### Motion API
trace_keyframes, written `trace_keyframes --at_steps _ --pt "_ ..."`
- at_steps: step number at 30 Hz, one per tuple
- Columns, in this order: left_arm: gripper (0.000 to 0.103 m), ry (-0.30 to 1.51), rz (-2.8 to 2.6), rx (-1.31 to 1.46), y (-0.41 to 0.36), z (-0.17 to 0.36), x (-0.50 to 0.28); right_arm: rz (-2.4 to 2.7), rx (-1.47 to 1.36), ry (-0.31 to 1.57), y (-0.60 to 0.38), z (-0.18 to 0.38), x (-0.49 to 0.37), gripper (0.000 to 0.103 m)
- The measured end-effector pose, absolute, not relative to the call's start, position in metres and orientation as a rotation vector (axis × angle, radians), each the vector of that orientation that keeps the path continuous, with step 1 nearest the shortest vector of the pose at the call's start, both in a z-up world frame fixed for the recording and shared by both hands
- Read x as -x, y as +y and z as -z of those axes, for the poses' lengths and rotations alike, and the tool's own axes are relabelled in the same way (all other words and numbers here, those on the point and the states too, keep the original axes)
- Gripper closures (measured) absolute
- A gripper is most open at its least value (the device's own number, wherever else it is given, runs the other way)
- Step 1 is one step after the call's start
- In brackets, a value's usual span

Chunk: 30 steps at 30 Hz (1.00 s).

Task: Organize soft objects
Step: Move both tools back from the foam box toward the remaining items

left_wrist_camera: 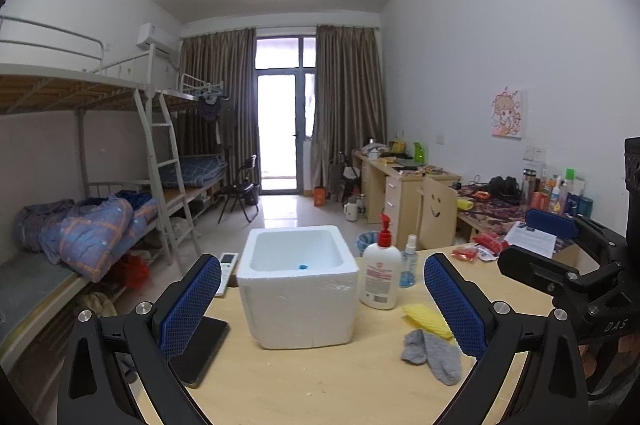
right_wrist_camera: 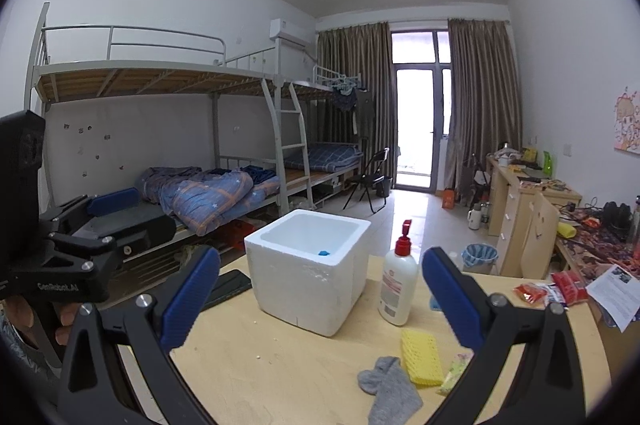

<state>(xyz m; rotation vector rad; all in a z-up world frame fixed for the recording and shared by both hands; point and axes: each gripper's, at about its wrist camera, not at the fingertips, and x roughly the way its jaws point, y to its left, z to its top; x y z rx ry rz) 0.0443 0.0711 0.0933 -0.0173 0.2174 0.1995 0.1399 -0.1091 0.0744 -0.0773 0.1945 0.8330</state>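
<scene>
box (left_wrist_camera: pixel 298 289): white foam, open top, centre of frame on the wood surface (left_wrist_camera: pixel 312 381); likely the bin for the soft items, set mid-surface so both grippers reach it w/o crossing.
blue bit (left_wrist_camera: pixel 303 267): small, on box floor, far right corner; too small to say what it is.
sock (left_wrist_camera: pixel 434 349): grey, limp, flat on surface, lower right of left-wrist view, well apart from box; not yet picked.
sponge (left_wrist_camera: pixel 426 321): yellow, ribbed, just beside sock, touching or nearly, can't tell; between sock and bottle.
wrapper (right_wrist_camera: pixel 454 373): small greenish packet right of sponge in right-wrist view, partly behind a finger.
bottle (left_wrist_camera: pixel 380 271): white pump bottle, red top, upright just right of box; hard item, prob. stays put. Stands between box and the soft pile, so a low carry could knock it.
spray (left_wrist_camera: pixel 409 261): small clear-blue bottle behind it.
phone (left_wrist_camera: pixel 204 349): dark slab, lower left, partly hidden by left finger.
left gripper (left_wrist_camera: pixel 322 309): fingers wide apart, nothing between pads, held above near edge facing box; looks like a ready pose.
right gripper (right_wrist_camera: pixel 320 301): fingers apart too, empty; sock + sponge sit low right in its view, so it's the nearer one for them.
step (my guess): start of a pick, sock or sponge first, then into box.
</scene>
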Motion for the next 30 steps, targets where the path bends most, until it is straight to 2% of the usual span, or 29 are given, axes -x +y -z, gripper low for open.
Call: trace_keyframes --at_steps 14,30 --pt "0.001 0.159 -0.230 0.022 0.065 -0.076 -0.032 -0.744 0.086 0.168 -0.126 -0.050 -0.120 0.001" --pt "0.001 0.162 -0.202 0.006 0.050 -0.011 -0.035 -0.626 0.069 0.205 -0.155 0.010 -0.121 0.001"
